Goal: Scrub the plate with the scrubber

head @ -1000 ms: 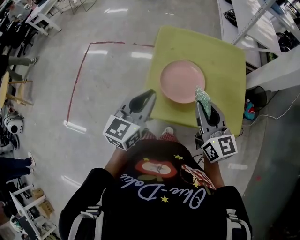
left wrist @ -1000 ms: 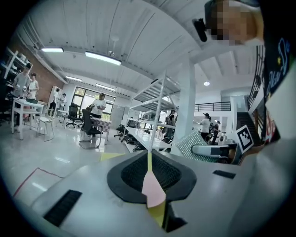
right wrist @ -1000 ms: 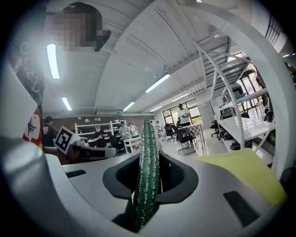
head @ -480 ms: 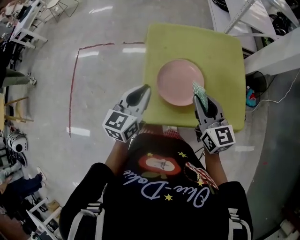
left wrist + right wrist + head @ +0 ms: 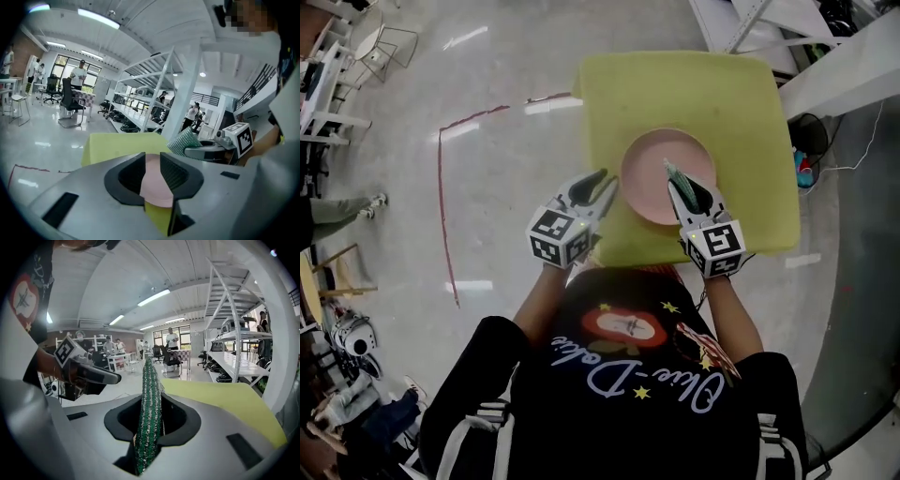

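Holding what, exactly, in each tool?

Your right tool is clamped on the scrubber, a thin green pad with a glittery woven face. It stands on edge between the jaws and pokes out past their tips. Your left tool has its jaws a narrow gap apart with nothing in them, and the plate shows through that gap.

And where is the plate?

The plate lies flat near the middle of a yellow-green tabletop. It is round, plain pale pink and smooth, with a shallow raised rim, and no food or marks show on it. The scrubber's tip hangs over the middle of the plate; I cannot tell whether it touches. Your left tool is just beside the plate's left rim, apart from it.

What could go wrong from here?

As I judge it, nothing pins the plate, so a firm stroke may slide or spin it across the tabletop toward an edge. Bracing the rim with your left tool would guard against that. The pad is thin and held on edge, so pressing hard may fold it or drag it out of the jaws. The hard jaw tips would then scrape the plate.
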Demonstrator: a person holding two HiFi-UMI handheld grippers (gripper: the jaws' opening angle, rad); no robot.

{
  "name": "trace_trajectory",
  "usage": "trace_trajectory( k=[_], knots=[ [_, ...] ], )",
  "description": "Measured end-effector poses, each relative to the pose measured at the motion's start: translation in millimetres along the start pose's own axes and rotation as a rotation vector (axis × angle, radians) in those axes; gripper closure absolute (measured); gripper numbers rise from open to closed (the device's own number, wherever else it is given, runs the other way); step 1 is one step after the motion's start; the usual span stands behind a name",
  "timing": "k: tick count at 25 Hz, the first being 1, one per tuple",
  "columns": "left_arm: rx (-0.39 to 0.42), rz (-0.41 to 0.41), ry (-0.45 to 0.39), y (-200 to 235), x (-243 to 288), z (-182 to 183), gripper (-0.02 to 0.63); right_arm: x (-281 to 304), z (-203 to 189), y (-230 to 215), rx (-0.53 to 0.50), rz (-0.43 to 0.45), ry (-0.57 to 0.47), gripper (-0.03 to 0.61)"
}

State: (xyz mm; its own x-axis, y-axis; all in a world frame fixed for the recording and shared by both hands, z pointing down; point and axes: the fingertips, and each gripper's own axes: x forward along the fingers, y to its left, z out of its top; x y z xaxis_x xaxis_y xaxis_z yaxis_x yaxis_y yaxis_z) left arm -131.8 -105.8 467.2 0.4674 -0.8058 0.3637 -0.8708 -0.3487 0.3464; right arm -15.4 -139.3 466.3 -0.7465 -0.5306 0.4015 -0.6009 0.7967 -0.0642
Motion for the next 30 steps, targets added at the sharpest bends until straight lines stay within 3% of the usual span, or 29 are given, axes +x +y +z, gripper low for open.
trace_trajectory(
  k=[3,7,15,20,25,30],
  knots=[
    [0.007,-0.026,0.066,16.3,15.6,-16.1,0.516,25.2,-14.0,0.1,-0.044,-0.007,0.061,0.517],
    [-0.068,-0.067,0.135,28.9,36.5,-40.6,0.488,54.0,-37.1,-4.6,-0.12,0.003,0.175,0.517],
    [-0.116,-0.085,0.298,37.2,69.9,-87.7,0.483,99.7,-81.6,-27.6,-0.303,0.024,0.369,0.517],
    [-0.135,-0.098,0.366,42.4,74.9,-105.3,0.476,116.9,-98.3,-29.1,-0.366,0.036,0.456,0.517],
    [-0.151,-0.106,0.39,49.6,86.3,-111.6,0.476,126.3,-107.2,-29.3,-0.358,0.041,0.475,0.517],
    [-0.148,-0.109,0.419,51.8,100.6,-120.1,0.505,127.8,-120.3,-21.4,-0.342,0.106,0.527,0.517]
  ],
)
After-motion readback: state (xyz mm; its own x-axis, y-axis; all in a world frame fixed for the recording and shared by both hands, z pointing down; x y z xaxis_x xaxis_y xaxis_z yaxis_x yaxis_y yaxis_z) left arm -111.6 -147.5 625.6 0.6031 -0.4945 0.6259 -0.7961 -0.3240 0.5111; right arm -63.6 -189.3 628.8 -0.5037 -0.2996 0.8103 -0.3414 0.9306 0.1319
